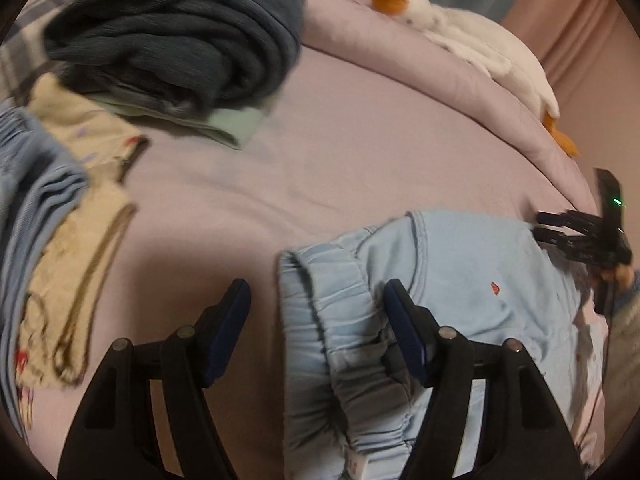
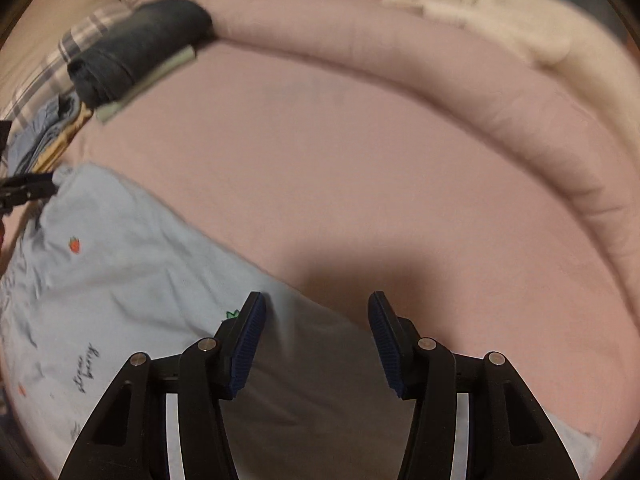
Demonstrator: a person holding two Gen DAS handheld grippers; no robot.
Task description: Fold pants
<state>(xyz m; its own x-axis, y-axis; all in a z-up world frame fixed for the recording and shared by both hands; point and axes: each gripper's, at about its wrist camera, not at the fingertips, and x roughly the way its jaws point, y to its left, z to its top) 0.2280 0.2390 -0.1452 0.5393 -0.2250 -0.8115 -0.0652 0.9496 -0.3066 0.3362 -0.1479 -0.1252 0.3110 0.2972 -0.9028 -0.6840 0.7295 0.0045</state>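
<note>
Bedsheet [image 2: 360, 168], a pale mauve, covers the bed and fills most of both views, with a rolled quilt [image 2: 460, 80] of the same colour curving along its far edge. Across that quilt lies a white plush goose [image 1: 472, 40] with an orange beak and feet. At the far left sits a stack of folded clothes: a dark blue-grey garment [image 1: 180, 36] on top of a pale green one [image 1: 224, 126], and beside them a cream printed garment [image 1: 76, 216] and a ribbed blue one [image 1: 36, 208].

The light blue pants [image 1: 452, 280], printed with small strawberries and some lettering, lie flat on the sheet near the person, their gathered elastic waistband toward the left gripper [image 1: 316, 312]. Its jaws stand spread, one blue pad over the bare sheet and the other over the waistband, closing on nothing. The right gripper [image 2: 316, 332] hovers at the pants' other end, jaws likewise wide apart, with the fabric's edge running beneath the gap between them. A small red strawberry print [image 2: 74, 245] shows near the waist.
</note>
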